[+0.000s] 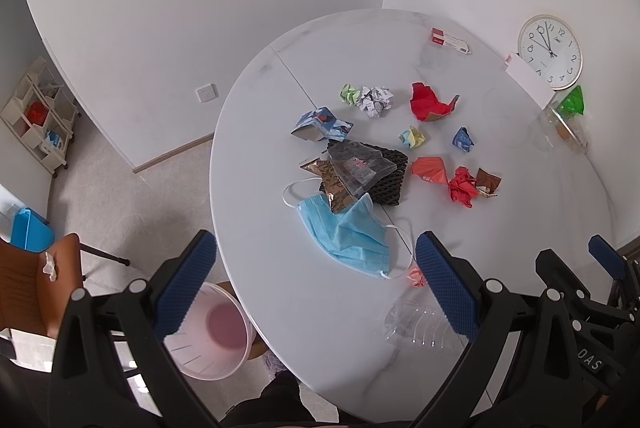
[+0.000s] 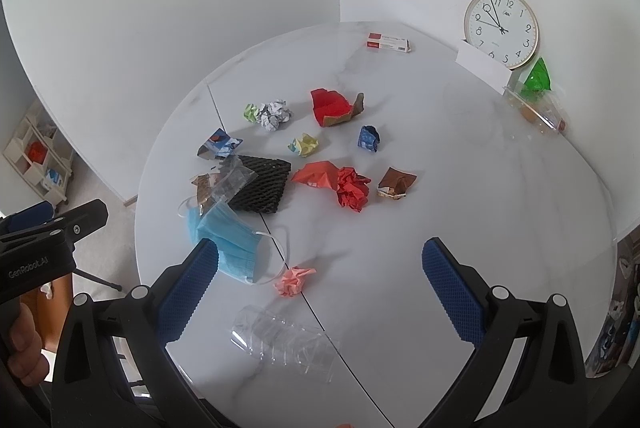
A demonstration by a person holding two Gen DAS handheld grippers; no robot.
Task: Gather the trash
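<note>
Trash lies scattered on a round white marble table [image 1: 280, 288] [image 2: 460, 187]. Nearest me are a blue face mask [image 1: 352, 236] [image 2: 228, 240], a pink paper ball [image 2: 294, 280] [image 1: 416, 276] and a crushed clear plastic bottle [image 2: 284, 344] [image 1: 416, 324]. Farther back lie a black foam net [image 1: 384, 175] [image 2: 260, 183], wrappers, and several crumpled papers, among them a red wad [image 2: 352, 187] [image 1: 462, 185]. A pink bin [image 1: 212, 332] stands on the floor below the table's left edge. My left gripper [image 1: 316, 284] is open above that edge. My right gripper [image 2: 320, 288] is open over the pink ball and bottle.
A wall clock [image 2: 502, 27] leans at the back right beside a white card and a clear container with green plastic [image 2: 538, 77]. A small red and white box [image 2: 388, 43] lies at the far edge. A brown chair [image 1: 36, 288] and a shelf cart [image 1: 38, 115] stand left.
</note>
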